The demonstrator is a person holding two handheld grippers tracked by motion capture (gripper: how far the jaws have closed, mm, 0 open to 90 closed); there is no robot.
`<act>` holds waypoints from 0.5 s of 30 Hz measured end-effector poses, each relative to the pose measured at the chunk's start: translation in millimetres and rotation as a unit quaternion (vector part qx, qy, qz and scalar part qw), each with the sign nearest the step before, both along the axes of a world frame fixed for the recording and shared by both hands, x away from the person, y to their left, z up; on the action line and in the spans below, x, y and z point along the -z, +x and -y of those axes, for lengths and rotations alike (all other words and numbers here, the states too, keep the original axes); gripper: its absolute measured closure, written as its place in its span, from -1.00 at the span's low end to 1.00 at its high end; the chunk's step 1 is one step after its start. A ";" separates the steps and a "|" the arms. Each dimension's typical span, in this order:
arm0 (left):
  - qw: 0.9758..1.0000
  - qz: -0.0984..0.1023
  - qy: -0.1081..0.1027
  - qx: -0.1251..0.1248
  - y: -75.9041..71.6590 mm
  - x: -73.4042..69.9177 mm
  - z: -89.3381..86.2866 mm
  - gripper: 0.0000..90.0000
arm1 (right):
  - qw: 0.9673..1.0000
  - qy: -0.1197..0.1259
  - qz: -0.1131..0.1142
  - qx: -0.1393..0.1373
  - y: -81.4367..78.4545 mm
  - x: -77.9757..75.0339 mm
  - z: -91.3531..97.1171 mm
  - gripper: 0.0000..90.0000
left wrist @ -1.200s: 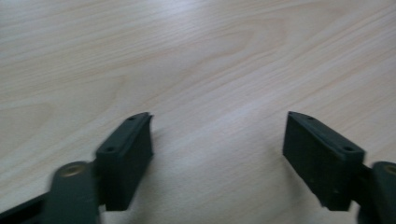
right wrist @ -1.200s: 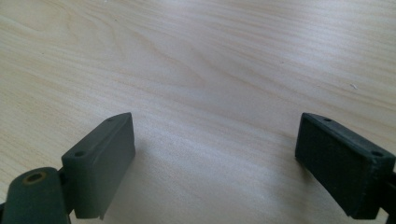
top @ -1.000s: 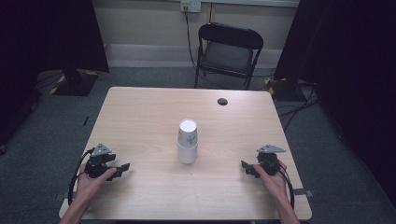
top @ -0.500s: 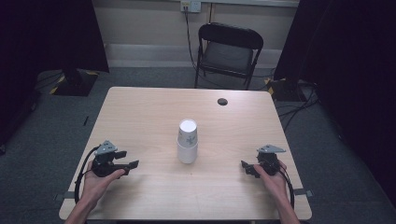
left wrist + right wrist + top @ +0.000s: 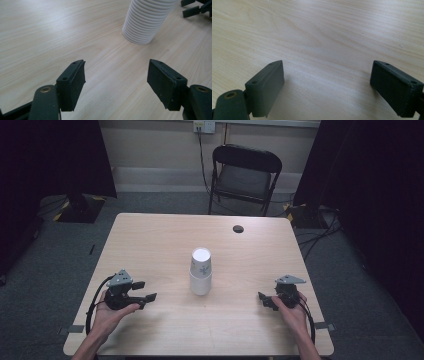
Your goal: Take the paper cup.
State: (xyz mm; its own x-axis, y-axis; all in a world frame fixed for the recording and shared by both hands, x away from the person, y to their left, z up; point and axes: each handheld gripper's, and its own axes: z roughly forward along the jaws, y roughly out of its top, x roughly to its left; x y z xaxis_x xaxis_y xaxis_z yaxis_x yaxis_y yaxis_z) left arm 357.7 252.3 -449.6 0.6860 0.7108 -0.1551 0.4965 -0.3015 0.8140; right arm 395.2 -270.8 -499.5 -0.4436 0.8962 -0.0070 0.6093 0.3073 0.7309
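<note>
A stack of white paper cups (image 5: 201,271) stands upside down in the middle of the wooden table (image 5: 150,240). My left gripper (image 5: 144,291) rests near the front left, open, pointing right toward the stack with a gap between them. In the left gripper view the ribbed cup stack (image 5: 148,21) stands ahead and to the right of the open left gripper (image 5: 116,82), and the other gripper's jaws (image 5: 197,7) show beyond it. My right gripper (image 5: 263,300) rests at the front right, open, pointing left. The right gripper (image 5: 327,87) has only bare wood between its jaws.
A small dark round thing (image 5: 238,228) lies near the table's far edge. A black folding chair (image 5: 243,172) stands behind the table. Cables trail on the grey floor at the right (image 5: 320,235), and dark curtains hang on both sides.
My left gripper has slid right, toward the cup stack. The right gripper has stayed where it was.
</note>
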 end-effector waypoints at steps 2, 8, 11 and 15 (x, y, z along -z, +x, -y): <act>1.000 0.007 -0.014 -0.003 -0.7 -3.5 3.6 -0.35 | 1.000 0.000 0.000 0.000 0.0 0.0 0.0 -0.74; 1.000 0.022 -0.012 0.005 -0.9 -12.1 13.9 -0.40 | 1.000 0.000 0.000 0.000 -0.1 0.0 -0.1 -0.75; 0.999 0.028 -0.005 0.019 6.4 -17.2 27.8 -0.42 | 1.000 0.000 0.000 0.000 0.1 0.0 0.0 -0.75; 0.999 0.021 -0.014 0.026 10.9 -20.5 34.1 -0.44 | 1.000 0.000 0.000 0.000 0.1 0.0 0.0 -0.75</act>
State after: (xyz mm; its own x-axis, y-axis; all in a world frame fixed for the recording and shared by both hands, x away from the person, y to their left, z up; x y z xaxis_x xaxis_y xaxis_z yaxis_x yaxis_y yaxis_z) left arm 368.5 218.2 -429.1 0.7279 0.6701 -0.1450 0.4457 -0.3018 0.8428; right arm 395.3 -270.8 -499.5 -0.4438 0.8961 -0.0073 0.6092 0.3076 0.7309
